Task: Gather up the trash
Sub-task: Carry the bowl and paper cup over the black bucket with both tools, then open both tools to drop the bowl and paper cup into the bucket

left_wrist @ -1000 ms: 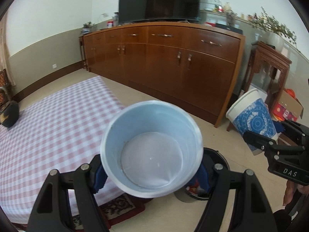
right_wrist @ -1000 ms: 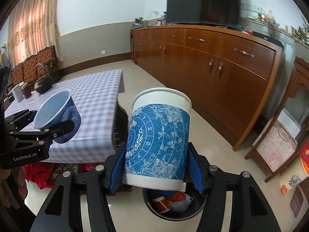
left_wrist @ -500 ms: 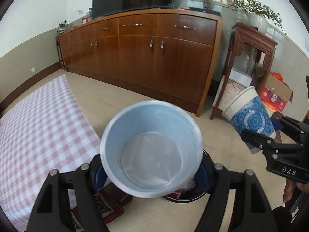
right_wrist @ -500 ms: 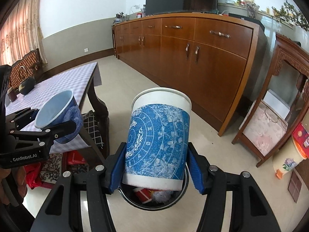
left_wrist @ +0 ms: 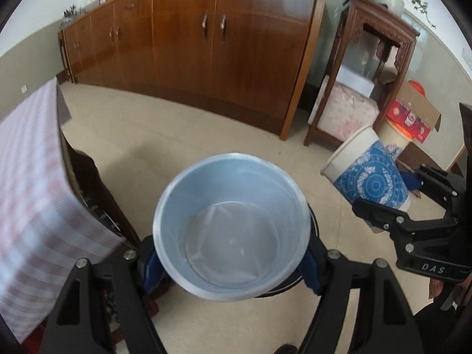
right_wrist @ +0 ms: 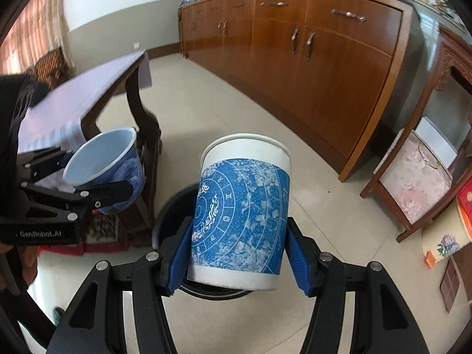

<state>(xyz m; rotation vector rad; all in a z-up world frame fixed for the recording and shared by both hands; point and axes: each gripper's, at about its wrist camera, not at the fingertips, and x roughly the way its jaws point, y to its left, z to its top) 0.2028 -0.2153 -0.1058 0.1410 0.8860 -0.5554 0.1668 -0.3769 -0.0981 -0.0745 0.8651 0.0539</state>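
My left gripper point(left_wrist: 230, 259) is shut on a blue paper cup point(left_wrist: 230, 227), its empty mouth facing the camera; it also shows in the right wrist view point(right_wrist: 103, 171). My right gripper point(right_wrist: 239, 259) is shut on a second blue-and-white patterned paper cup point(right_wrist: 242, 218), held upright; it shows tilted in the left wrist view point(left_wrist: 368, 177). Both cups hang over a black round trash bin point(right_wrist: 171, 206) on the floor, mostly hidden behind them; its rim peeks out in the left wrist view point(left_wrist: 312, 224).
A table with a checked cloth point(left_wrist: 32, 183) stands to the left, its dark leg point(right_wrist: 147, 147) close to the bin. A long wooden sideboard point(left_wrist: 206, 50) runs along the back. A small wooden stand point(left_wrist: 368, 73) and a cardboard box point(left_wrist: 413, 118) are on the right.
Both grippers have swung right and down, away from the table, carrying their cups over the trash bin. The view now tilts more toward the floor.
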